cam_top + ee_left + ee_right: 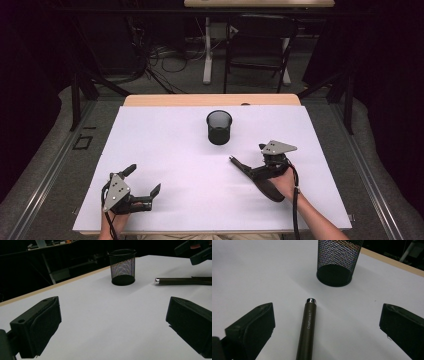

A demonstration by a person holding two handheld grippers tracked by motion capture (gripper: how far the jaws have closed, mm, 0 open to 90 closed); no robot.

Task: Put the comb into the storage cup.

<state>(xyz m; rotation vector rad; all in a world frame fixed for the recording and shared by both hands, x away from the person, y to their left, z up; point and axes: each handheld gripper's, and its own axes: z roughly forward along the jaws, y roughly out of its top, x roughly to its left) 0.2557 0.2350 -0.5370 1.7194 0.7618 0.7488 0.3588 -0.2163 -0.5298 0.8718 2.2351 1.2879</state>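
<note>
Jaws of my right gripper [327, 327] stand spread wide with nothing pinched, and the dark pen [308, 327] lies flat on the white counter [249, 270] between them, its long axis running straight up the middle of the right gripper view, its silver tip toward the black mesh cup [338, 262] at upper centre. My left gripper [113, 325], jaws also spread and empty, sits well apart at lower left of the high view, so I judge the right is nearer.

Matt dark pen [308, 327] with shiny metal tip, black wire-mesh cup [338, 261], smooth white table sheet [249, 272].
</note>
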